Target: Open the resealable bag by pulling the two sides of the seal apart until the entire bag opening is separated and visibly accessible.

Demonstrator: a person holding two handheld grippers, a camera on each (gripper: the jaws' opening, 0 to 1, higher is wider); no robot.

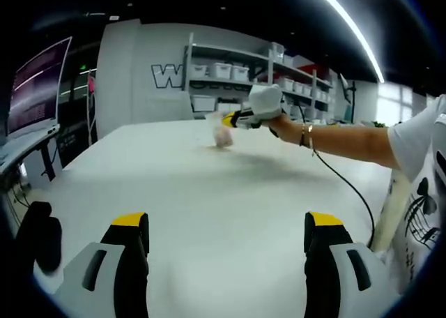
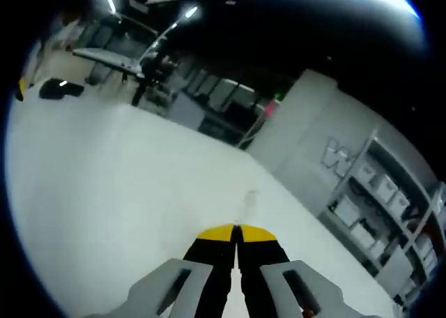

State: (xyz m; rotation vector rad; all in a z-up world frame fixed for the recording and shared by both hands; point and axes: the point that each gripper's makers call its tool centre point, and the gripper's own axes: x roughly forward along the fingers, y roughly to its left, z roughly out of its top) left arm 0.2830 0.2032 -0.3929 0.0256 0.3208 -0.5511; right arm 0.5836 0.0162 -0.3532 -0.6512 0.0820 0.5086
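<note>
In the left gripper view, the left gripper [image 1: 226,238] hovers low over a smooth white table [image 1: 209,192], its two black, yellow-tipped jaws spread wide with only bare tabletop between them. Far across the table, ahead of those jaws, the resealable bag [image 1: 221,131] hangs as a small, pale, translucent pouch with something pinkish in its lower end; it is blurred, and its long axis appears to run up and down, top edge toward the right gripper [image 1: 230,120]. That gripper, held in a person's white-gloved hand [image 1: 266,103] reaching in from the right, appears to pinch the bag's upper edge, though the contact is too small to confirm. In the right gripper view, the yellow tips are pressed together with only a thin line between them, a faint sliver of clear film [image 2: 249,201] just beyond.
</note>
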